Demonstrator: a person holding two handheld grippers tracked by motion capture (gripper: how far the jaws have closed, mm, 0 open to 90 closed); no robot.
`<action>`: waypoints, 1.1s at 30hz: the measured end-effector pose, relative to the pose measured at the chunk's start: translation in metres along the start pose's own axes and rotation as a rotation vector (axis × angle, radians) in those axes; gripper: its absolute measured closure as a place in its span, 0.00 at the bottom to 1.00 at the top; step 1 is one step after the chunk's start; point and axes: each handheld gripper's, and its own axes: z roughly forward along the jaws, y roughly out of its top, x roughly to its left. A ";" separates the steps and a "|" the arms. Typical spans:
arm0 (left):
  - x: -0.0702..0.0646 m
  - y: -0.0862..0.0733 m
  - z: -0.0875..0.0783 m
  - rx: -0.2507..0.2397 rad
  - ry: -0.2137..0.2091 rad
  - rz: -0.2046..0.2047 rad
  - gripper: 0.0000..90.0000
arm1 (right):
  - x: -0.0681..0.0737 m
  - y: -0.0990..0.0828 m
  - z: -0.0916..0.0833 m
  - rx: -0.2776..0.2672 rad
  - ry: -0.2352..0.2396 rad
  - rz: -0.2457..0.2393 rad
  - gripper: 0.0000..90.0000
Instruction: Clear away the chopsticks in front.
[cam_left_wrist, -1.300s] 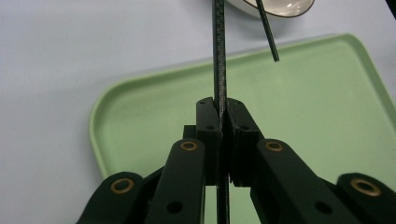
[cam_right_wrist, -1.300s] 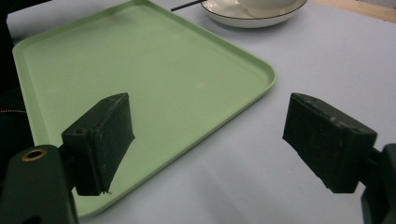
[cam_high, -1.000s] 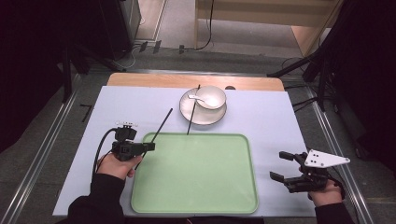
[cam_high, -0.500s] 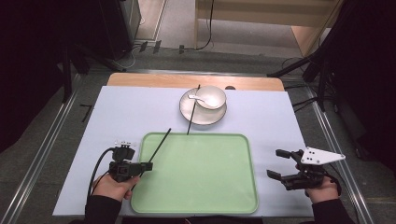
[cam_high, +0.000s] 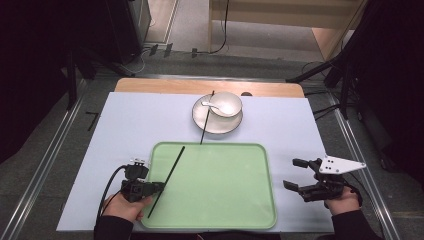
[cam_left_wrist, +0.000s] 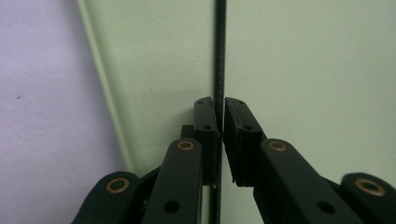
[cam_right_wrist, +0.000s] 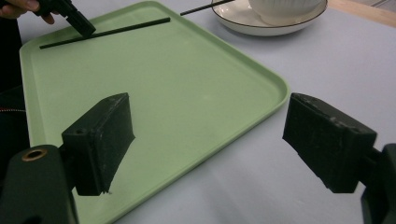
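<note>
- Now my left gripper (cam_high: 156, 188) is closed on a black chopstick (cam_high: 167, 179); in the left gripper view the two jaws pinch the thin rod (cam_left_wrist: 219, 51) between their pads, somewhat below its middle.
- My right gripper (cam_high: 294, 174) is wide open and holds nothing; it hangs over the table just beside the right edge of the tray.
- From the grip, the chopstick runs diagonally across the left part of the green tray (cam_high: 225, 200). In the right gripper view it seems low over the tray floor (cam_right_wrist: 154, 88), but I cannot tell if it touches already.
- I judge the chopstick as light, stiff and smooth. With such a narrow rod it can turn or slip between flat pads, so I would hold it near the middle and square to the jaws.
- Further away, a second chopstick (cam_high: 206, 120) leans on the rim of the plate (cam_high: 200, 122), with its lower end on the table just before the tray.
- On the plate stands a white bowl (cam_high: 229, 102) with a spoon (cam_high: 210, 104) in it; these look fragile, so I would move gently near them.
- All stands on the pale table (cam_high: 120, 130).
</note>
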 end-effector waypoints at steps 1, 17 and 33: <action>0.000 0.000 0.000 -0.001 -0.001 0.002 0.93 | 0.000 0.000 0.000 -0.001 0.000 -0.003 0.18; 0.008 0.018 -0.007 -0.086 -0.117 0.106 0.44 | 0.001 0.000 0.000 -0.006 0.003 -0.002 0.18; 0.012 0.055 -0.001 -0.089 -0.152 0.197 0.37 | 0.001 -0.003 -0.005 -0.013 -0.007 0.014 0.18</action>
